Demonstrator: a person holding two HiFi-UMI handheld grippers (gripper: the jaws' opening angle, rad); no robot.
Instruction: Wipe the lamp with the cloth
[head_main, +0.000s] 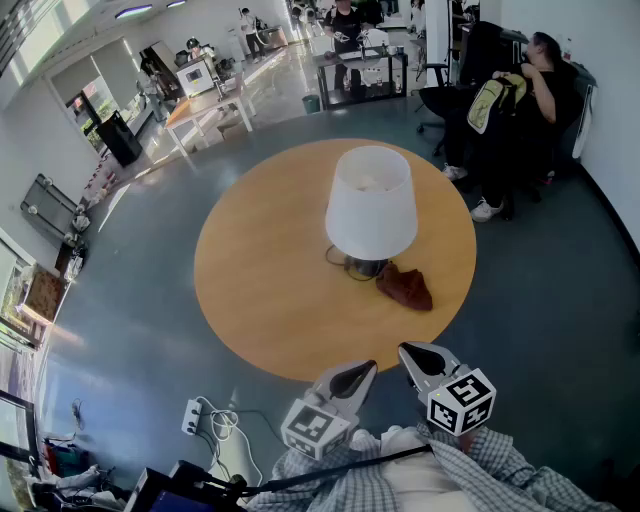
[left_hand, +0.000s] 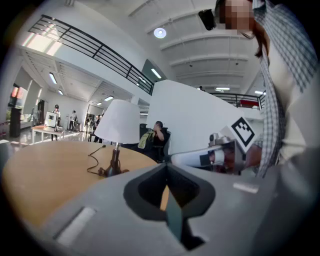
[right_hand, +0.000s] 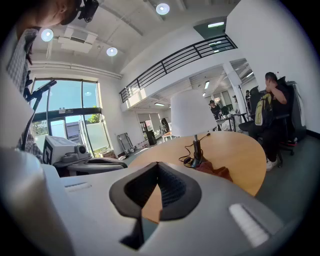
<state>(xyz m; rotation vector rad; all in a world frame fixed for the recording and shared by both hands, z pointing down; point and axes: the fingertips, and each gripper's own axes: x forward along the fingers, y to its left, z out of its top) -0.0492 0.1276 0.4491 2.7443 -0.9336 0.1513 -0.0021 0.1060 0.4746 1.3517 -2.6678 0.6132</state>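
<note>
The crumpled reddish-brown cloth (head_main: 404, 286) lies on the round wooden desk (head_main: 260, 300), just beside the base of the white-shaded lamp (head_main: 371, 205), straight ahead of the right tongs (head_main: 408, 352), which are nearer than the left tongs (head_main: 366, 369); both are closed and empty

No lettering, brand or number is showing legibly anywhere; only black-and-white square marker patterns are facing the camera, on the white cube (head_main: 316, 424) atop the grey left gripper (head_main: 368, 368) and the twin cube (head_main: 462, 400) atop the grey right gripper (head_main: 405, 350).
</note>
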